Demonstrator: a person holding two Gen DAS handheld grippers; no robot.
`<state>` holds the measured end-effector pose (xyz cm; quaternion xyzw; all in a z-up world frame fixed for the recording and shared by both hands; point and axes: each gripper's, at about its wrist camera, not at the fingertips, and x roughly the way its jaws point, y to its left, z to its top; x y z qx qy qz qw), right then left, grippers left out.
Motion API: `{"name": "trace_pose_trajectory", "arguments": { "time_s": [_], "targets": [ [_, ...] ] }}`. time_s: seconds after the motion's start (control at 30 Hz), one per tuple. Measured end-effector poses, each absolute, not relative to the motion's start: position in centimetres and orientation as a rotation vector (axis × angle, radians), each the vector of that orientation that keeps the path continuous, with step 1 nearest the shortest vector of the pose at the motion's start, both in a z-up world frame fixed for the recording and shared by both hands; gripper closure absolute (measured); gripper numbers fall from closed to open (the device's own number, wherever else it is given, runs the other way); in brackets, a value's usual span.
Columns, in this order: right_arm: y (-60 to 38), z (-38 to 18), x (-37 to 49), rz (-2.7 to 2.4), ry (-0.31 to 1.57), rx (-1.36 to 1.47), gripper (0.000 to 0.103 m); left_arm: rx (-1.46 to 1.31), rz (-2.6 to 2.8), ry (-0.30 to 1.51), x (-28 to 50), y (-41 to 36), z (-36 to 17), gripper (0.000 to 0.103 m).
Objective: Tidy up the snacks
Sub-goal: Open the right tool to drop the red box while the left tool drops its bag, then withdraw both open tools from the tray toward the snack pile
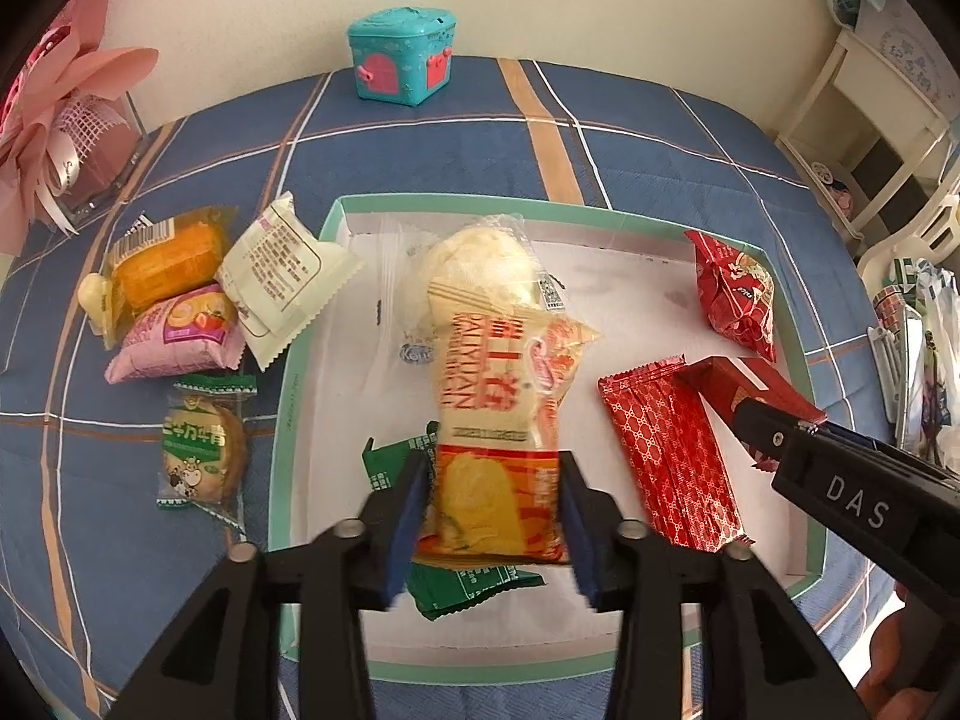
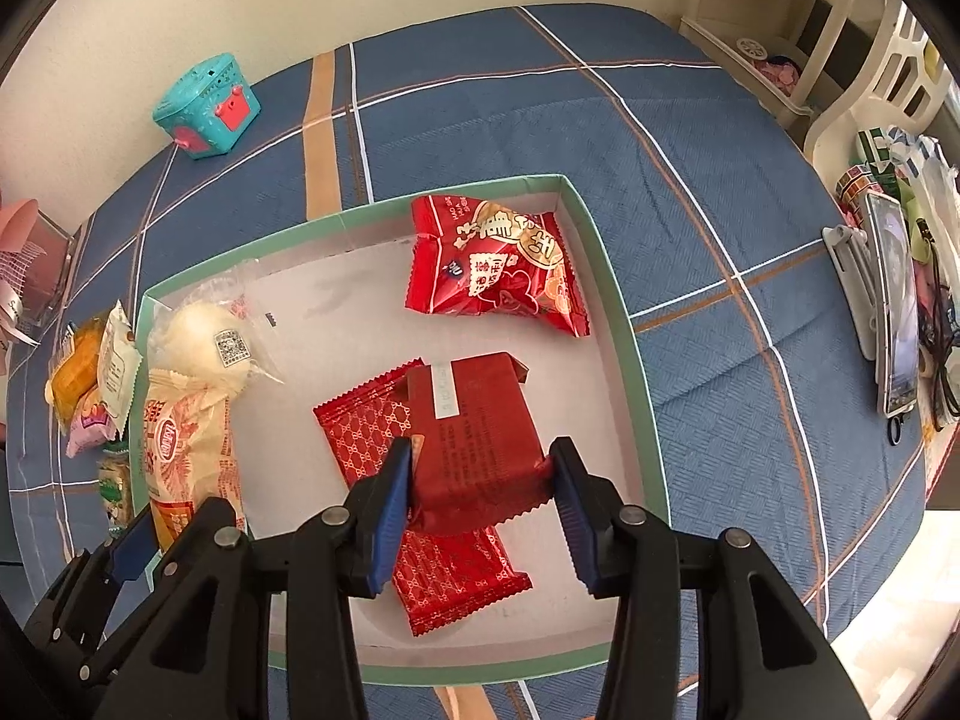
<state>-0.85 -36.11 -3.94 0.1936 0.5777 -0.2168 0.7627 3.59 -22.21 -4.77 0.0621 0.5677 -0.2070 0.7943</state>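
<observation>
Blue checked cloth (image 1: 456, 138) covered the surface, and on it sat a shallow box with a mint-green rim (image 1: 327, 222) that serves as the landmark. Far left of the box stood a pink ribbon flower (image 1: 54, 120); behind the box, near the wall, stood a teal toy chest (image 1: 403, 54). Just left of the box lay a cluster of snacks: an orange cake packet (image 1: 165, 264), a pink packet (image 1: 174, 333), a white packet (image 1: 282, 276) leaning over the box's left rim, and a green-trimmed biscuit packet (image 1: 201, 450). Inside the box, toward its left side, a long yellow bread packet (image 1: 498, 396) lay over a clear-wrapped white bun (image 1: 474, 264) and a green packet (image 1: 462, 588). The left gripper (image 1: 492, 510) straddled the near end of the yellow bread packet with its jaws apart; the right pad stood clear of it, and contact at the left pad could not be told. Right of that, inside the box, a red patterned packet (image 2: 456, 576) lay flat, and the right gripper (image 2: 480, 504) was clamped on a dark red packet (image 2: 480, 438) above it. A red puffed snack bag (image 2: 498, 264) sat in the box's far right corner. Well right of the box, a phone on a stand (image 2: 897, 312) stood at the surface's edge.
</observation>
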Motion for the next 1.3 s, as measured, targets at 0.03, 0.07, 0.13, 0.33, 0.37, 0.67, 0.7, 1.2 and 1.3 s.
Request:
{"name": "trace_pose_trajectory", "arguments": {
  "time_s": [0.03, 0.07, 0.13, 0.33, 0.37, 0.67, 0.7, 1.2, 1.3],
  "targets": [
    [-36.1, -4.0, -0.8, -0.474, 1.261, 0.418, 0.055, 0.131, -0.444, 1.220, 3.5, -22.2, -4.7, 0.045],
    [-36.1, -4.1, -0.8, -0.475, 1.268, 0.415, 0.055, 0.126, -0.446, 1.220, 3.5, -22.1, -4.7, 0.044],
    [-36.1, -4.3, -0.7, -0.475, 1.279, 0.411, 0.053, 0.123, -0.446, 1.221, 3.6, -22.1, -4.6, 0.043],
    [-36.0, -3.9, -0.8, -0.480, 1.276, 0.402, 0.045, 0.109, -0.447, 1.224, 3.5, -21.6, -4.1, 0.038],
    [-36.0, -3.8, -0.7, -0.480, 1.273, 0.399, 0.044, 0.104, -0.446, 1.224, 3.6, -21.5, -4.0, 0.036],
    [-36.0, -2.9, -0.8, -0.477, 1.242, 0.384, 0.028, 0.066, -0.422, 1.218, 4.2, -20.0, -2.8, 0.030],
    [-35.9, -2.9, -0.8, -0.477, 1.240, 0.382, 0.028, 0.058, -0.414, 1.217, 4.3, -19.7, -2.8, 0.029],
    [-33.8, -2.5, 0.1, -0.393, 1.215, 0.341, 0.008, -0.067, -0.076, 1.113, 7.2, -11.0, -1.8, 0.000],
    [-33.2, -2.2, 0.4, -0.352, 1.191, 0.340, 0.004, -0.056, -0.037, 1.083, 7.5, -10.3, -1.6, 0.000]
  ]
}}
